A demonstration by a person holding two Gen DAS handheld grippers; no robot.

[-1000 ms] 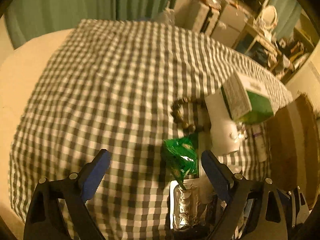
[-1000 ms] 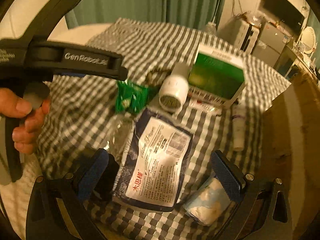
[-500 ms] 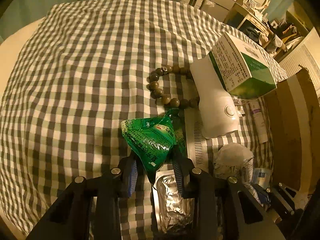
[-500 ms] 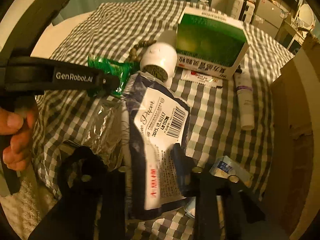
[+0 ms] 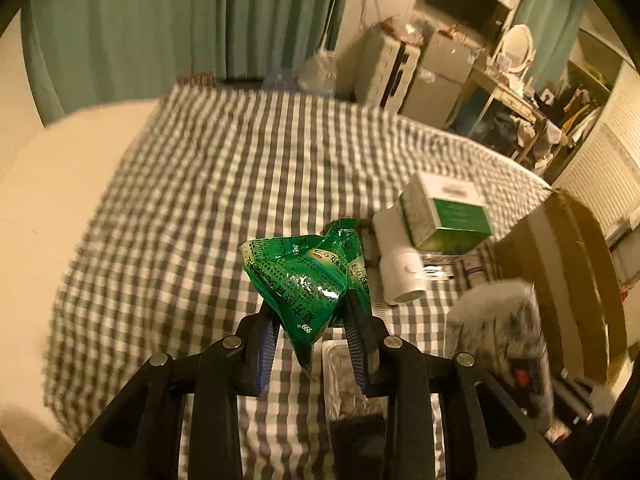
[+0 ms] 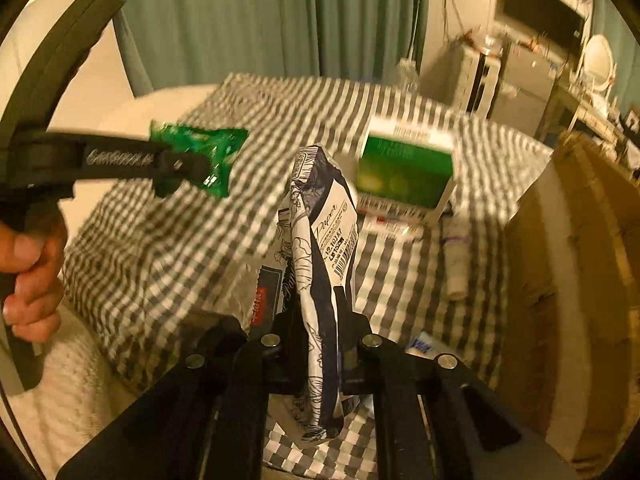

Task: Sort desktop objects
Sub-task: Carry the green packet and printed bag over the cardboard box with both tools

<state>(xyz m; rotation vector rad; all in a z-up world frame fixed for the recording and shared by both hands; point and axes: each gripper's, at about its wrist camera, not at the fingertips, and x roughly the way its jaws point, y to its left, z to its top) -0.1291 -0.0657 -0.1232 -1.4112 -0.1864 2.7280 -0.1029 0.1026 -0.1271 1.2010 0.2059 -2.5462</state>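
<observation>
My left gripper is shut on a crinkled green sachet and holds it above the checked cloth. In the right wrist view the same gripper and sachet show at upper left, held by a hand. My right gripper is shut on a dark blue and white tissue pack, lifted upright off the cloth. A green and white box and a white bottle lie behind on the cloth.
A cardboard box stands at the right edge. A small white tube and a flat red-and-white packet lie near the green box. A foil blister tray lies under my left gripper. Curtains and furniture are behind.
Both grippers have lifted: the left raised the green sachet off the cloth, the right raised the tissue pack upright. A second ago both were open above these items.
</observation>
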